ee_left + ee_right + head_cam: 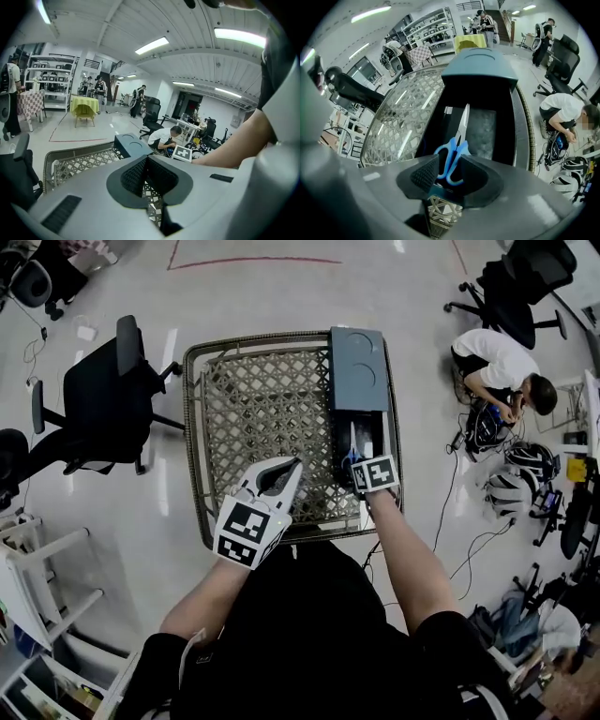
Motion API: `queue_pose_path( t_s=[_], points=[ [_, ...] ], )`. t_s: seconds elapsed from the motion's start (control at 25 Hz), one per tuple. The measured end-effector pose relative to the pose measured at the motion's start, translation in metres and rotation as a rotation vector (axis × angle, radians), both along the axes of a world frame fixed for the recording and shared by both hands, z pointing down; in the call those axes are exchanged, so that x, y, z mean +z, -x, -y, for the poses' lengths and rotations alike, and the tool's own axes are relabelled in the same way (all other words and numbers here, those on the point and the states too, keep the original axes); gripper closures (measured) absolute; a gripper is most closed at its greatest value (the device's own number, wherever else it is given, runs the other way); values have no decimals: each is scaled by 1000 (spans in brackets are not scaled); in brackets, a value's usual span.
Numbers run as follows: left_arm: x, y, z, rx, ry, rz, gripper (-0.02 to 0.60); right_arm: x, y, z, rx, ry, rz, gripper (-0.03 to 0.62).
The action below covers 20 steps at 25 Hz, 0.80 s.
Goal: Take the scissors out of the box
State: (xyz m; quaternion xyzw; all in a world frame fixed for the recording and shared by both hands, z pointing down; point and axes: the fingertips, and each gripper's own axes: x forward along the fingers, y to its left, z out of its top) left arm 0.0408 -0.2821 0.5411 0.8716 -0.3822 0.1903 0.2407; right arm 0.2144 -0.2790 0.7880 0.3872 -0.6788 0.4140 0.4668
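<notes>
A dark box (337,437) lies along the right side of the wicker table (192,427), its blue-grey lid (356,367) slid toward the far end. Blue-handled scissors (352,452) lie in the open near half, blades pointing away. My right gripper (360,465) is at the box's near end. In the right gripper view it (450,176) is shut on the blue handles of the scissors (454,152). My left gripper (292,467) hovers over the table's near edge, left of the box. Its jaws are shut with nothing held (146,161).
Black office chairs (103,399) stand left of the table, and a white shelf unit (37,568) is nearer left. A person (497,362) crouches on the floor to the right among cables and helmets (516,486). The table's lattice top (79,161) spreads left of the box (131,144).
</notes>
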Motion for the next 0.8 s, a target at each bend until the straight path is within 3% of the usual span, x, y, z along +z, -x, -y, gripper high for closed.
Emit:
queue_pose_path(
  t_s=[0.24, 0.36, 0.56, 0.68, 0.8],
  points=[
    [5, 21, -5, -49, 7, -4, 574, 13, -7, 3, 11, 57, -61, 447],
    [5, 29, -8, -64, 8, -7, 575, 14, -11, 4, 9, 46, -99, 480],
    [6, 42, -15, -75, 6, -4, 574, 14, -8, 4, -62, -24, -183, 480],
    [0, 49, -15, -87, -6, -12, 575, 14, -8, 5, -85, -45, -184, 491],
    [-10, 54, -11, -96, -31, -26, 575, 5, -13, 10, -14, -58, -143, 494]
  ],
)
